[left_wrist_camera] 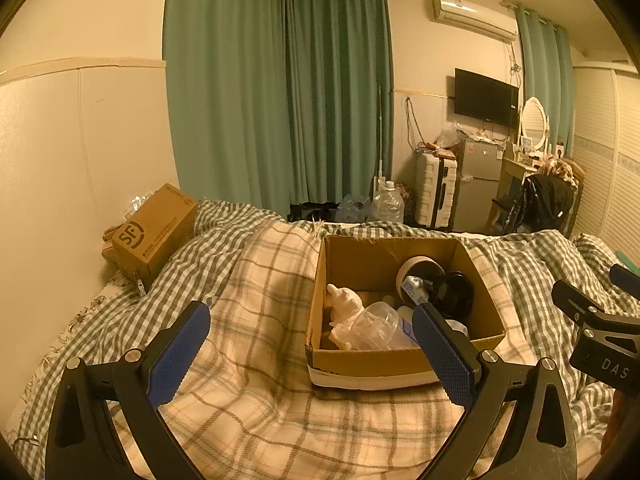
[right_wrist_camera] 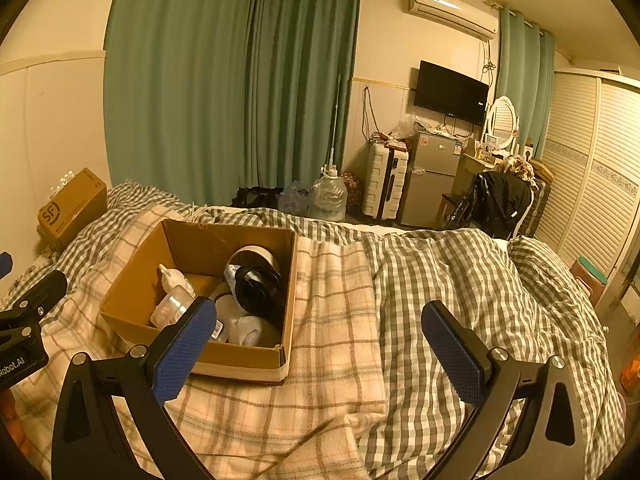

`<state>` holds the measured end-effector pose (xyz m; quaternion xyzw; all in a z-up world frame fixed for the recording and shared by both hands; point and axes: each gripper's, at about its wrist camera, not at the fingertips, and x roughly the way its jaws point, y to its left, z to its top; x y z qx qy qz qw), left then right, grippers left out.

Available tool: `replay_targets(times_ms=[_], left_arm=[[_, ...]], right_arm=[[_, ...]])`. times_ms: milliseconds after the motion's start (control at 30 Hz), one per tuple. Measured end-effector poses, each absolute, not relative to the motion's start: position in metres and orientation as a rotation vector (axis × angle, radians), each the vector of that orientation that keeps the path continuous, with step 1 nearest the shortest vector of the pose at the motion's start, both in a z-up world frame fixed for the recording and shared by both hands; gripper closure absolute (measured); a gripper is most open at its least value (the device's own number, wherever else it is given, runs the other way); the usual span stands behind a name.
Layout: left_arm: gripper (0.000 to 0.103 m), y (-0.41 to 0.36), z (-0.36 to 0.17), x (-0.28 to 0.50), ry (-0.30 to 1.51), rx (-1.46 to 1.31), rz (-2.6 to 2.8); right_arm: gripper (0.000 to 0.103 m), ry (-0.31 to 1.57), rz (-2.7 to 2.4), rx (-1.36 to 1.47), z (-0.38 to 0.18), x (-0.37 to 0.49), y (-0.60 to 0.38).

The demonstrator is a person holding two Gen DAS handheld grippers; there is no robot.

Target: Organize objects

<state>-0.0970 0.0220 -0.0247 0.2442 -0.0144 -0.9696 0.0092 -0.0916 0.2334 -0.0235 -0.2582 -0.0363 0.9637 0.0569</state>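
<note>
An open cardboard box (left_wrist_camera: 360,362) (right_wrist_camera: 240,356) sits on the plaid blanket on the bed. Inside lie a white figurine (left_wrist_camera: 344,312) (right_wrist_camera: 172,276), a clear plastic bottle (left_wrist_camera: 376,326) (right_wrist_camera: 170,308), a roll of tape (left_wrist_camera: 418,270) (right_wrist_camera: 254,258), a black round container (left_wrist_camera: 454,290) (right_wrist_camera: 260,290) and a white rolled item (right_wrist_camera: 252,330). My left gripper (left_wrist_camera: 312,354) is open and empty, above the blanket just left of the box. My right gripper (right_wrist_camera: 320,346) is open and empty, above the blanket to the right of the box. The right gripper's body shows in the left wrist view (left_wrist_camera: 600,328).
A closed SF cardboard box (left_wrist_camera: 156,230) (right_wrist_camera: 72,210) lies at the bed's far left by the wall. Checked bedding (right_wrist_camera: 460,280) covers the right side. Beyond the bed stand water jugs (right_wrist_camera: 330,196), a suitcase (right_wrist_camera: 386,180), a fridge (right_wrist_camera: 434,176) and a chair with clothes (right_wrist_camera: 500,200).
</note>
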Motion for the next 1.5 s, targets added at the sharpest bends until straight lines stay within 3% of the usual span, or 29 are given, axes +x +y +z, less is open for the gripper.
replay_targets(times_ms=[333, 1500], left_arm=[[0.0, 0.025, -0.036, -0.106, -0.003, 0.928, -3.074], [0.0, 0.024, -0.035, -0.105, -0.049, 0.869, -3.01]], right_arm=[[0.0, -0.105, 2.922, -0.788, -0.026, -0.091, 0.234], [0.0, -0.108, 2.926, -0.798, -0.029, -0.091, 0.234]])
